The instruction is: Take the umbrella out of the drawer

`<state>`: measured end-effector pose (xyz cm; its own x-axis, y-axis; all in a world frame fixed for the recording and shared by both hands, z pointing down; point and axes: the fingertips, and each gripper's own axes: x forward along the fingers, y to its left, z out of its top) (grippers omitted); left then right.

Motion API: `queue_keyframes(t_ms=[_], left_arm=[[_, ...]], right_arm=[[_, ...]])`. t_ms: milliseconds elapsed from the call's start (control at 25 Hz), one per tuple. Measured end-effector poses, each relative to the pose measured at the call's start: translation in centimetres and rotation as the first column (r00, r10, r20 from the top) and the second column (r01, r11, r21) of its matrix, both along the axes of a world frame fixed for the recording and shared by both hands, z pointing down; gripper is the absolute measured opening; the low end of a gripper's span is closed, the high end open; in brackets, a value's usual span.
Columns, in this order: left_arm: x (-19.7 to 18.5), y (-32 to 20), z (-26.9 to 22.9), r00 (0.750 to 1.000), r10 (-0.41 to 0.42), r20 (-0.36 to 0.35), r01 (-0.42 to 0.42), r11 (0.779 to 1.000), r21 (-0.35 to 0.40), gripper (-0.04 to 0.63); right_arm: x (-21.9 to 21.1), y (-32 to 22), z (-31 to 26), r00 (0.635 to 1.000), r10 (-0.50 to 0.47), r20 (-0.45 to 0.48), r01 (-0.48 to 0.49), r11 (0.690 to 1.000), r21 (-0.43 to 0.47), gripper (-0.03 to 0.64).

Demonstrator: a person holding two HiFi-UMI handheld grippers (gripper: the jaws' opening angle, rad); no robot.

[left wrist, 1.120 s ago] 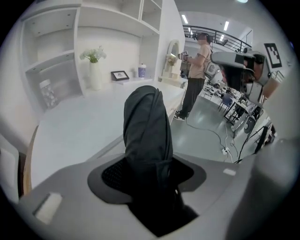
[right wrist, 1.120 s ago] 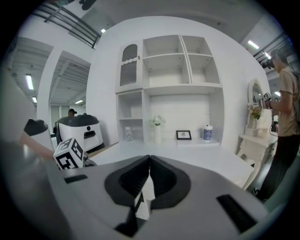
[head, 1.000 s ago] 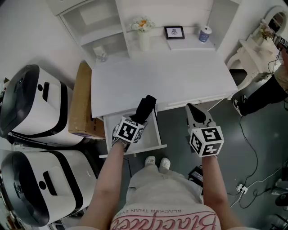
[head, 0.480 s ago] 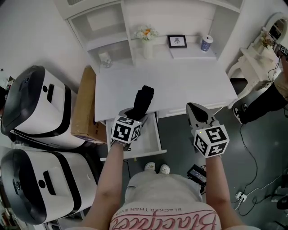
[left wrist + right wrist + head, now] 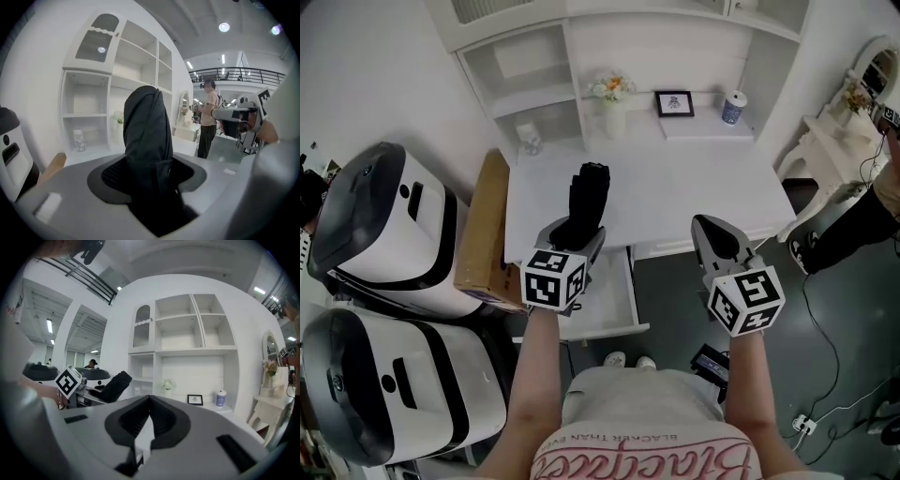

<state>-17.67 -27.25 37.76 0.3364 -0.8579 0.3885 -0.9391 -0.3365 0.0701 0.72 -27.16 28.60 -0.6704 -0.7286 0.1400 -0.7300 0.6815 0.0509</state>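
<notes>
Black folded compact umbrella (image 5: 586, 199) in its fabric sleeve: I'm judging it as light, with a stiff core under soft, slightly slick cloth, so the sleeve could be sliding over the shaft if the clamp is weak. The best hold is probably low on the body near the handle end, squeezing through to the hard core, not the loose folds. That's where I'm holding it: my left gripper (image 5: 574, 240) is clamping its lower end, jaws part-way apart with the umbrella filling the gap between the pads. In the left gripper view the bundle is running straight out along the jaws and standing well past the tips, so most of its length is unsupported and I'm expecting it to want to pivot if I swing fast. It's sitting clear of the open white drawer (image 5: 617, 311), above the front edge of the white desk top (image 5: 694, 183), tip pointing toward the white shelf unit (image 5: 534, 80). The drawer is looking empty in the part I'm seeing, so the removal itself is reading as done. My right gripper (image 5: 715, 242) is hanging just right of the drawer, well apart from the umbrella, jaws together at the tips with nothing between them. A brown cardboard box (image 5: 483, 225) is standing just left of the desk.
</notes>
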Motion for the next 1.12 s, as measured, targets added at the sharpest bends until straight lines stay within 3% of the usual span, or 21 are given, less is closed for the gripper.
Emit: queue_keyframes(t_ms=[280, 560, 800, 1120], left_arm=[[-1.2, -0.1, -4.7, 0.998, -0.044, -0.038, 0.049, 0.989, 0.139, 0.252], [-2.3, 0.8, -8.8, 0.996, -0.07, -0.063, 0.085, 0.956, 0.279, 0.252], [-2.8, 2.1, -12.7, 0.995, -0.067, -0.068, 0.089, 0.902, 0.422, 0.252], [-4.5, 4.2, -18.1, 0.99, -0.142, -0.023, 0.13, 0.815, 0.565, 0.252]], right_arm=[[-0.8, -0.6, -1.7, 1.0, -0.017, -0.02, 0.018, 0.999, 0.048, 0.009], [-0.6, -1.0, -3.9, 1.0, 0.003, 0.005, -0.004, 0.996, 0.093, 0.009], [-0.5, -0.8, -6.0, 0.998, 0.033, 0.059, -0.041, 0.99, 0.131, 0.009], [-1.0, 0.0, -8.3, 0.995, 0.019, 0.094, -0.038, 0.978, 0.204, 0.008]])
